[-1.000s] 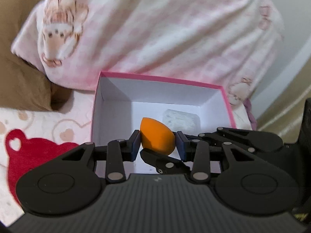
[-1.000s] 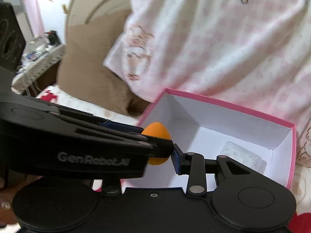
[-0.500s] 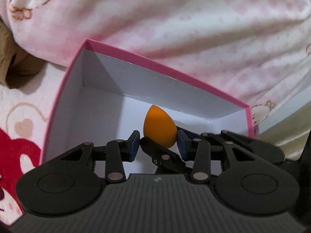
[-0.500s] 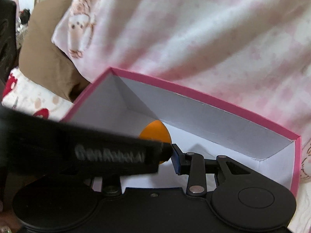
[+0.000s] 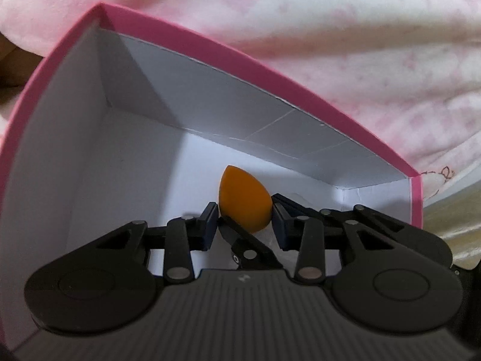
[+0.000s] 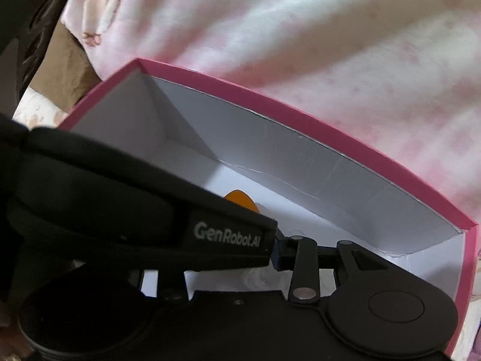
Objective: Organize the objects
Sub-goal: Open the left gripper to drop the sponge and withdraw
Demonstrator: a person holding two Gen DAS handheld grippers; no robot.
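An orange teardrop sponge (image 5: pixel 240 198) hangs low inside a white box with a pink rim (image 5: pixel 270 81). My left gripper (image 5: pixel 244 225) has a blue pad pressed on each side of it, and its jaws are closing. One black finger (image 5: pixel 252 246) of my right gripper lies against the underside of the sponge. In the right wrist view only the sponge's top (image 6: pixel 240 197) shows above the left gripper's casing (image 6: pixel 150 210). That casing hides half of my right gripper (image 6: pixel 240 249). Its jaws are opening, with the sponge between them.
A pink and white quilt (image 5: pixel 330 30) with cartoon animals is bunched up behind the box's far wall (image 6: pixel 300 162). A brown pillow (image 6: pixel 69 69) lies at the left. A clear crinkled packet (image 6: pixel 255 279) lies on the box floor under the grippers.
Both grippers have sunk together from above the box's near edge down into it, carrying the sponge. The box walls now fill much more of both views, and the views have rolled.
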